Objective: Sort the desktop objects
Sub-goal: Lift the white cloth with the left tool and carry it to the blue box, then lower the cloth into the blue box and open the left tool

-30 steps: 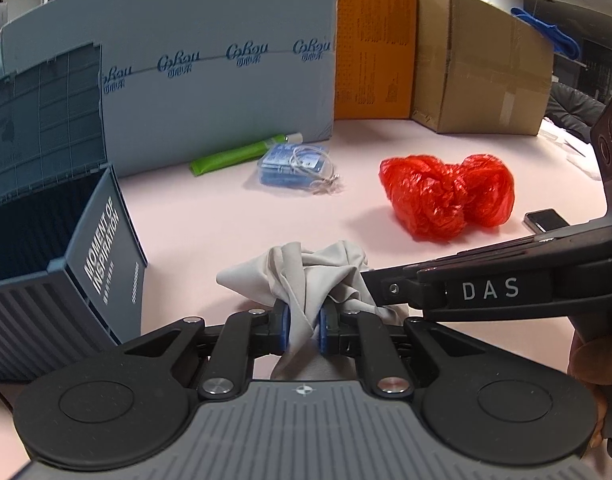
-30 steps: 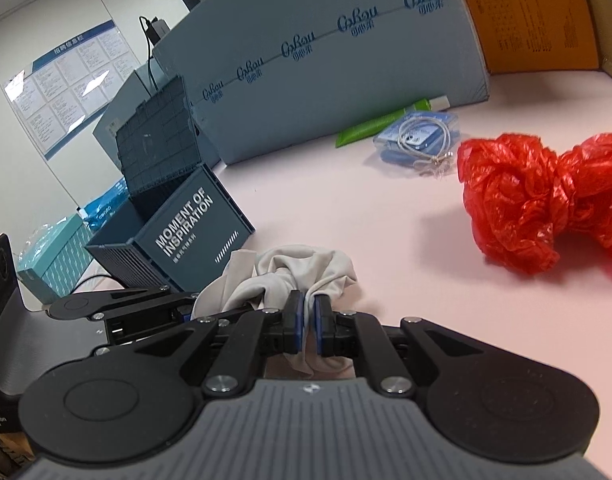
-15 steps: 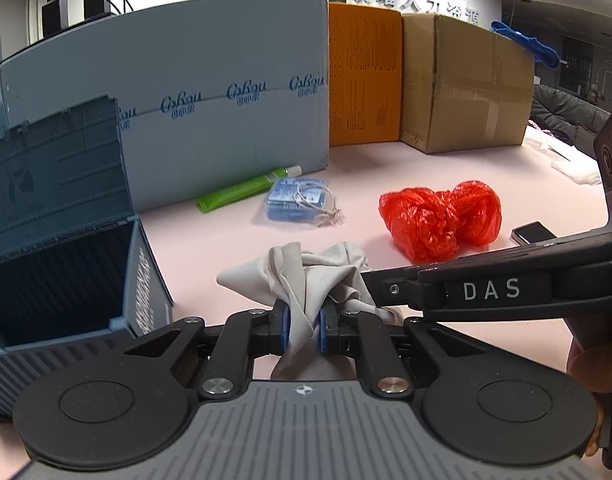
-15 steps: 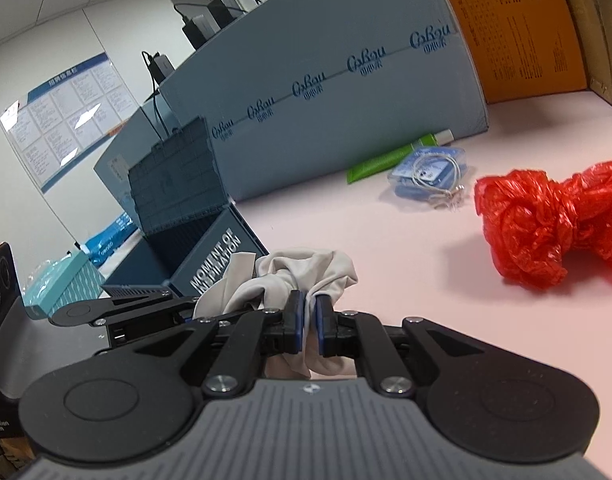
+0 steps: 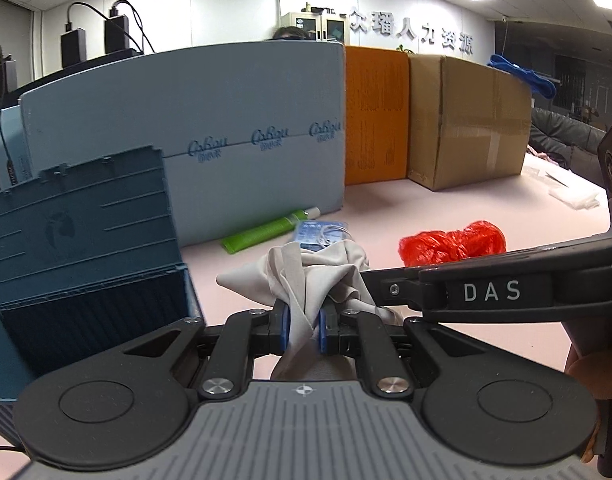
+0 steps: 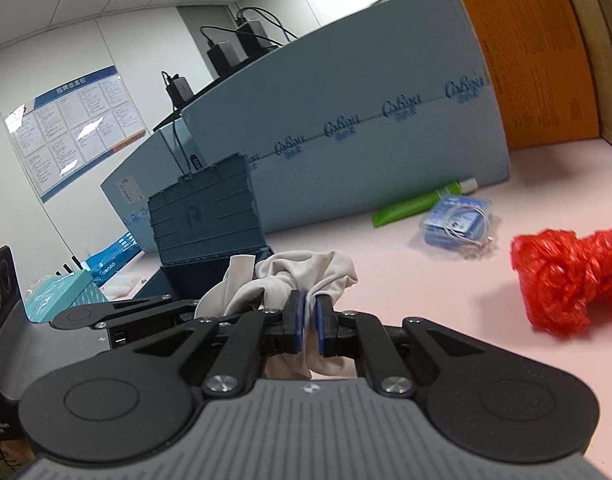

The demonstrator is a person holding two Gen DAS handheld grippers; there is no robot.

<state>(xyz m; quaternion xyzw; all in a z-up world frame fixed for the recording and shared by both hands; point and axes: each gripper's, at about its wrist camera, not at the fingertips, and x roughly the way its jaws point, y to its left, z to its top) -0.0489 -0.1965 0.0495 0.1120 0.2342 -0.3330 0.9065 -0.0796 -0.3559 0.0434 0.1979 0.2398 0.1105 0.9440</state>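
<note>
One grey cloth (image 5: 306,276), one red bag (image 5: 451,246), one green tube (image 5: 266,236), one blue crate (image 5: 82,240), one blue packet (image 6: 457,226)

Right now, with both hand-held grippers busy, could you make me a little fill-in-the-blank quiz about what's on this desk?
1. Both the left hand-held gripper and the right hand-held gripper are shut on a crumpled grey ____.
2. The crumpled plastic bag on the pink desk is coloured ____.
3. The lid of the dark blue box is ____.
4. Against the blue board lies a tube coloured ____.

Missing words: cloth; red; open; green
</note>
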